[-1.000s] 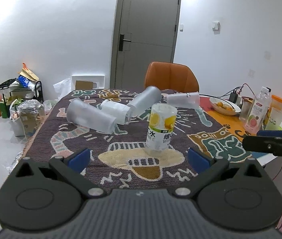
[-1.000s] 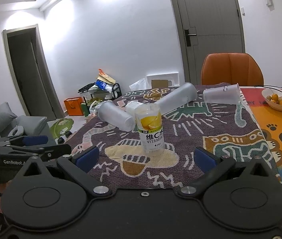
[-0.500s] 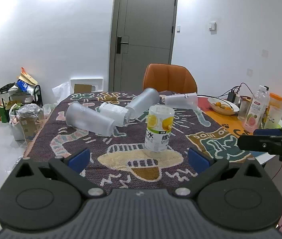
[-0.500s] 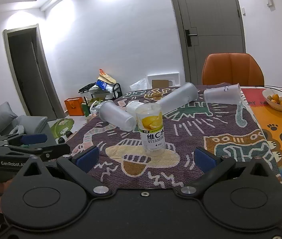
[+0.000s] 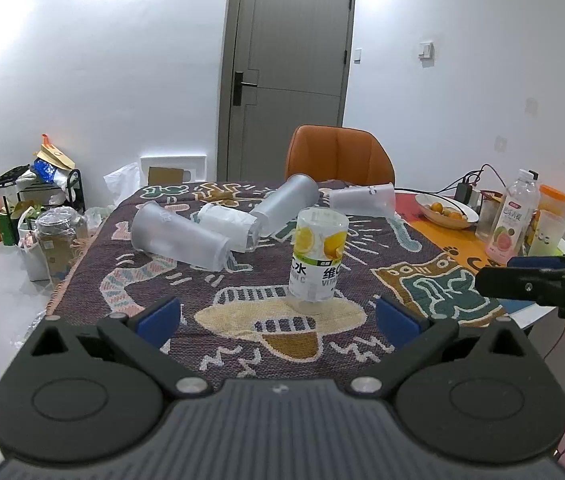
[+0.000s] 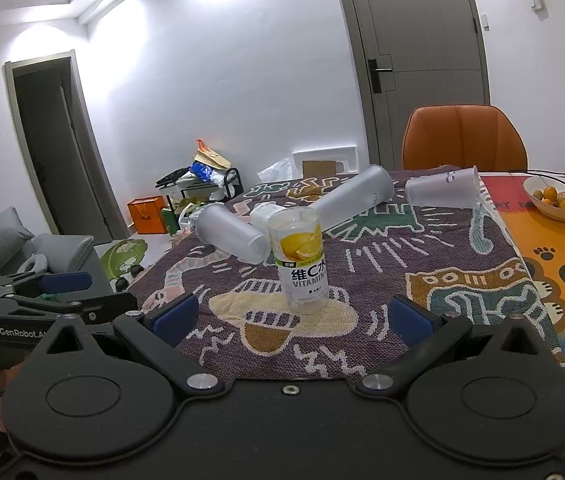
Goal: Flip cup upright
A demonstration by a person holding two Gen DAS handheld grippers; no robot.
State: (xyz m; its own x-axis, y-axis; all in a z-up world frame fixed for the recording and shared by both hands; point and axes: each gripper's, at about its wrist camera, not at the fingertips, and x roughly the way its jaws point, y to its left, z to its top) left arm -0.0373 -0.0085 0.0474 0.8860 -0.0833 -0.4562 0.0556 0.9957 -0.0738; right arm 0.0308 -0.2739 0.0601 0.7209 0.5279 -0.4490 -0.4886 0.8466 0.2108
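**Q:** What is the largest item in the work area?

**A:** The table (image 5: 538,312), covered for the most part by a patterned woven cloth (image 5: 242,320). An orange chair (image 5: 338,156) stands at its far end, in front of a grey door (image 5: 290,72).

**Q:** Where is the task item?

**A:** The lemon-labelled cup (image 5: 317,256) stands near the middle of the cloth on a beige patch of the pattern (its label reads the right way up in both views; whether its top is open cannot be told). In the right wrist view the same cup (image 6: 301,260) is centred ahead of the fingers.

**Q:** What lies around it?

**A:** Four frosted cups lie on their sides behind it. The nearest frosted cup (image 5: 178,238) lies to the left, with a white wrapped cup (image 5: 226,224) just beyond it. A tilted frosted cup (image 5: 286,208) leans across that one, its far end raised. A far frosted cup (image 5: 362,199) lies apart at the right, near the chair.

**Q:** State of the left gripper?

**A:** The left gripper (image 5: 278,314) is spread wide with nothing between its blue pads (image 5: 160,316). It sits short of the lemon-labelled cup, not touching it.

**Q:** And the right gripper?

**A:** The right gripper (image 6: 290,316) is likewise spread wide and holds nothing. It is level with the left unit, just beside it.

**Q:** Smaller items?

**A:** At the right edge: a fruit bowl (image 5: 446,210) and a pink drink bottle (image 5: 512,220).
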